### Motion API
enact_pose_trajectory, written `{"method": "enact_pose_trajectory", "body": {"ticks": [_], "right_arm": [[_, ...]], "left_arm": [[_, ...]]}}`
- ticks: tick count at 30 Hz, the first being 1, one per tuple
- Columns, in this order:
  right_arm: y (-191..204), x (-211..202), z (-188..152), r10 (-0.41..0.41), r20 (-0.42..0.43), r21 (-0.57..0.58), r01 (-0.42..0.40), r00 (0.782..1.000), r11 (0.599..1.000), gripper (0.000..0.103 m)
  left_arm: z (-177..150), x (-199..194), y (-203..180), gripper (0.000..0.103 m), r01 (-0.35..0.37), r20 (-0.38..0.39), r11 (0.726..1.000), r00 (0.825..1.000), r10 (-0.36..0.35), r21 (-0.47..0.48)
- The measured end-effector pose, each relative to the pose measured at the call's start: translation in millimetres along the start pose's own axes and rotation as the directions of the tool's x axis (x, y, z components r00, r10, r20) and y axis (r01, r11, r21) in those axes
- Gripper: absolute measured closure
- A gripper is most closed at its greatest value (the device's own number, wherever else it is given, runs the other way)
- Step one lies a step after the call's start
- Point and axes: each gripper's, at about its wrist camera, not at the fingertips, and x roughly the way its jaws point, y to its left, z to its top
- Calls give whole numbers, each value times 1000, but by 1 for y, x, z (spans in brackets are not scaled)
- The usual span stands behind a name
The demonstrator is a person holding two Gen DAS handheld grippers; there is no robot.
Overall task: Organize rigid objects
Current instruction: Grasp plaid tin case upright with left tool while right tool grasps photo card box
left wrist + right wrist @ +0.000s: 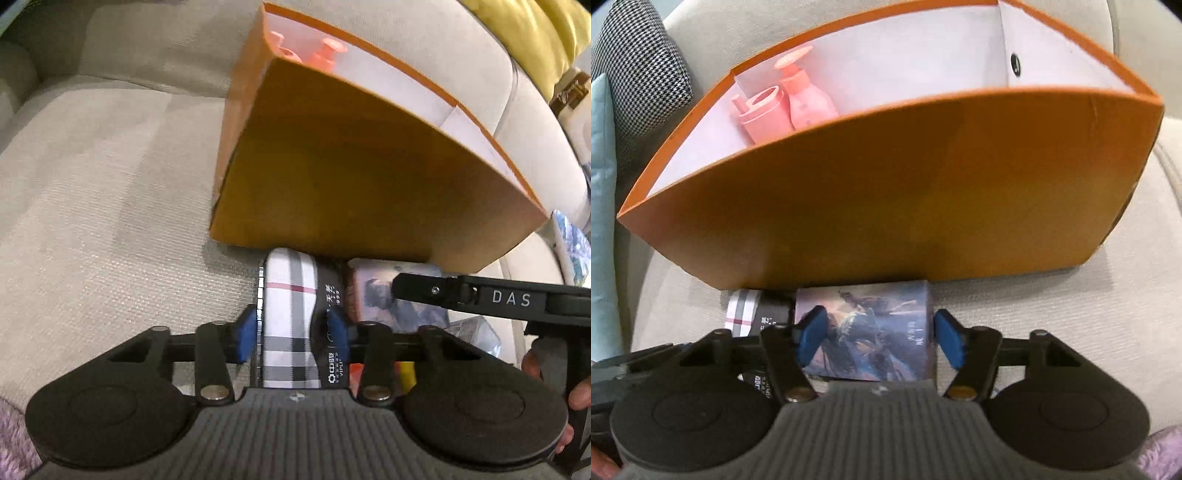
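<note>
Setting: a beige sofa (96, 206) carries an open orange box (886, 206), which stands at 12 o'clock in both views.
Box contents: a pink pump bottle (807, 99) and a pink cup (764, 114) stand in its far left corner, probably sorted there already; the rest of the floor is hidden by the near wall.
Waiting items: a plaid case (291, 325) and a picture box (871, 336) lie side by side against the foot of the orange box, likely parked there for a short lift over the wall.
Left hand-held gripper (291, 332): narrowly spread, its blue pads (246, 334) pressing both long sides of the plaid case, so it grips the case, which seems to rest on the cushion.
Right hand-held gripper (881, 338): spread wide around the picture box; the pad at 9 o'clock overlaps the box's edge, the pad at 3 o'clock stands just clear, so nothing is clamped.
Judgement: both items look ready to go into the orange box once the right pads close.
</note>
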Motion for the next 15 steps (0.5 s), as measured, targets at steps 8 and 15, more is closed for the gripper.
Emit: {"method": "enact_pose_trajectory", "body": {"ticks": [8, 15], "right_arm": [[16, -42, -7, 12, 69, -59, -8, 998, 998, 77], [27, -62, -42, 18, -8, -67, -18, 1000, 998, 79]], "left_arm": [[-12, -40, 4, 83, 34, 47, 999, 998, -33, -18], [-22, -56, -1, 85, 21, 6, 998, 1000, -20, -63]]}}
